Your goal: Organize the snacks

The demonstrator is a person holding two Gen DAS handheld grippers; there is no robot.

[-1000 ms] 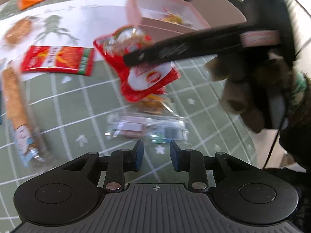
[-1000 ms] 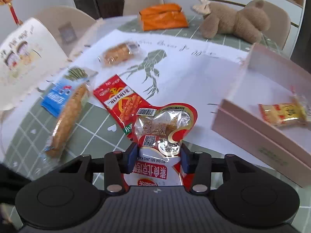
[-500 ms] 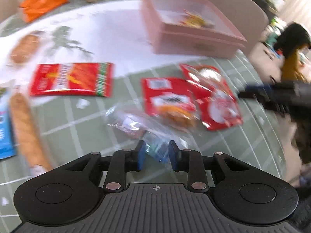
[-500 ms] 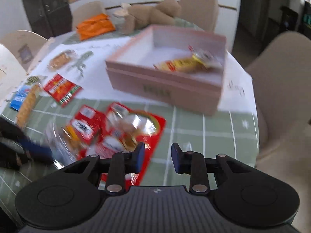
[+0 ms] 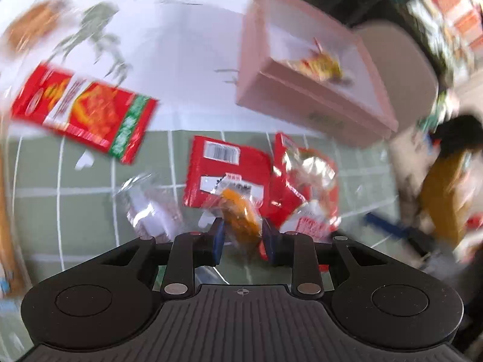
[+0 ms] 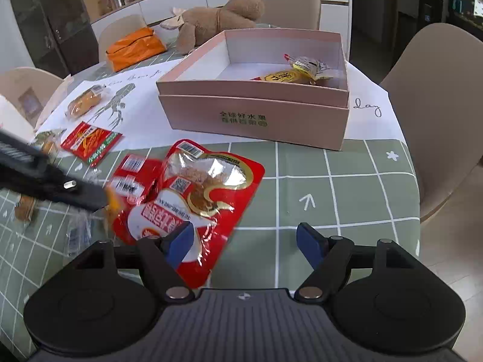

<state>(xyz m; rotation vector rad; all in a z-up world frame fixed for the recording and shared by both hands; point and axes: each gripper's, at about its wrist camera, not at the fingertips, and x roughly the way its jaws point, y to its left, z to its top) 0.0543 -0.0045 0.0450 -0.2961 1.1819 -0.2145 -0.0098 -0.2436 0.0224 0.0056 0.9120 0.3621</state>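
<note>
A small orange snack in a clear wrapper [image 5: 241, 214] lies between the pads of my left gripper [image 5: 243, 238]. Its jaws are narrow and opening slightly, and blur hides any pressing. The snack rests on a red barcode packet [image 5: 223, 163]. Beside it lies a big red pouch [image 6: 196, 193] on the green cloth. My right gripper [image 6: 244, 241] is opening wide with nothing between its pads; its left finger [image 6: 181, 236] overlaps the pouch's edge. Behind stands the pink box [image 6: 256, 114], holding a yellow snack [image 6: 283, 77].
A red flat packet [image 6: 90, 144], a clear packet [image 5: 151, 205] and a bread snack [image 6: 84, 105] lie to the left. A teddy bear [image 6: 223, 18] and an orange bag [image 6: 135, 48] sit at the back. A chair [image 6: 437, 105] stands at the right edge.
My right gripper let go of the big red pouch, which now lies on the cloth before the box, and its jaws spread wide. My left gripper moved from the clear packet to the orange snack.
</note>
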